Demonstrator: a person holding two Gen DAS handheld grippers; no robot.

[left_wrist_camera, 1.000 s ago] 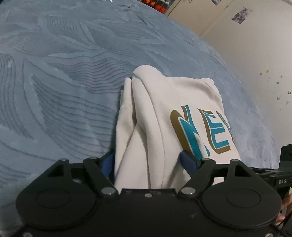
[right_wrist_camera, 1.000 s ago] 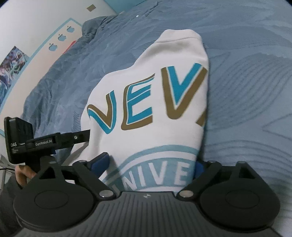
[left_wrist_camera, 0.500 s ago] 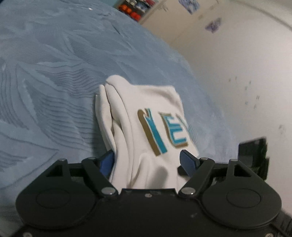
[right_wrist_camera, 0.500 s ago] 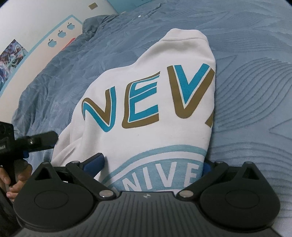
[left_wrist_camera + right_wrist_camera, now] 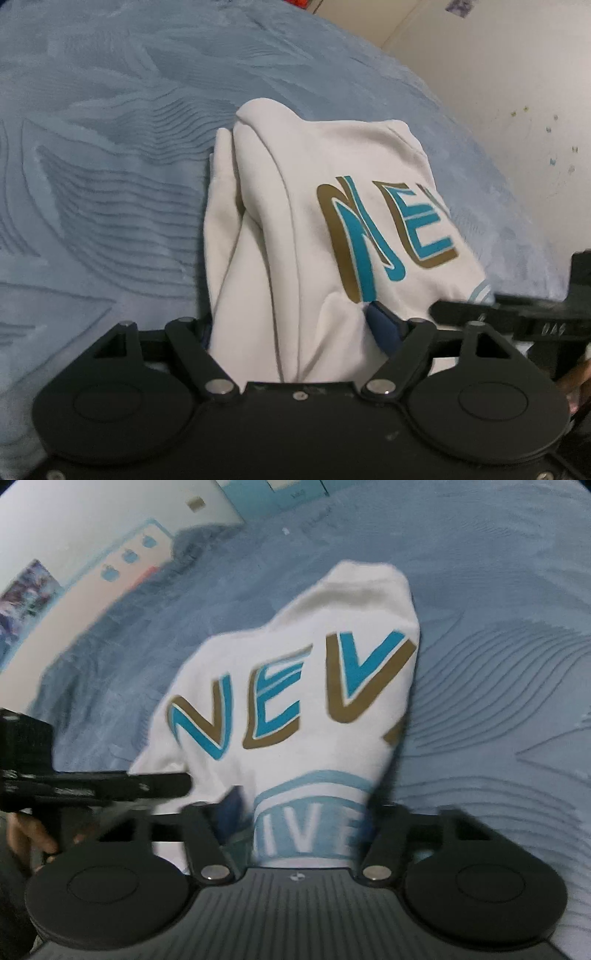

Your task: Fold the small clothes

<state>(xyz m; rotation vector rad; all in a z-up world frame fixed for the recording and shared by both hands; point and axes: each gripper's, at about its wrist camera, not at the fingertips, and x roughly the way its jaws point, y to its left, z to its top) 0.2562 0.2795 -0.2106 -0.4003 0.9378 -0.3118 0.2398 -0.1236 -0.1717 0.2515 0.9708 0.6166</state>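
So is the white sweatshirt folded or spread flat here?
Folded: the white sweatshirt shows stacked layers along its edge, lettering wrapping around the fold.

You have one garment (image 5: 295,221) in front of you, lying on one blue bedspread (image 5: 110,166). Two grippers are in play: your left gripper (image 5: 295,325) and your right gripper (image 5: 303,812), each with two fingers. On the garment's print you can read three large letters, N, E, V, and part of a fourth in the right wrist view. One poster (image 5: 22,590) hangs on the wall.
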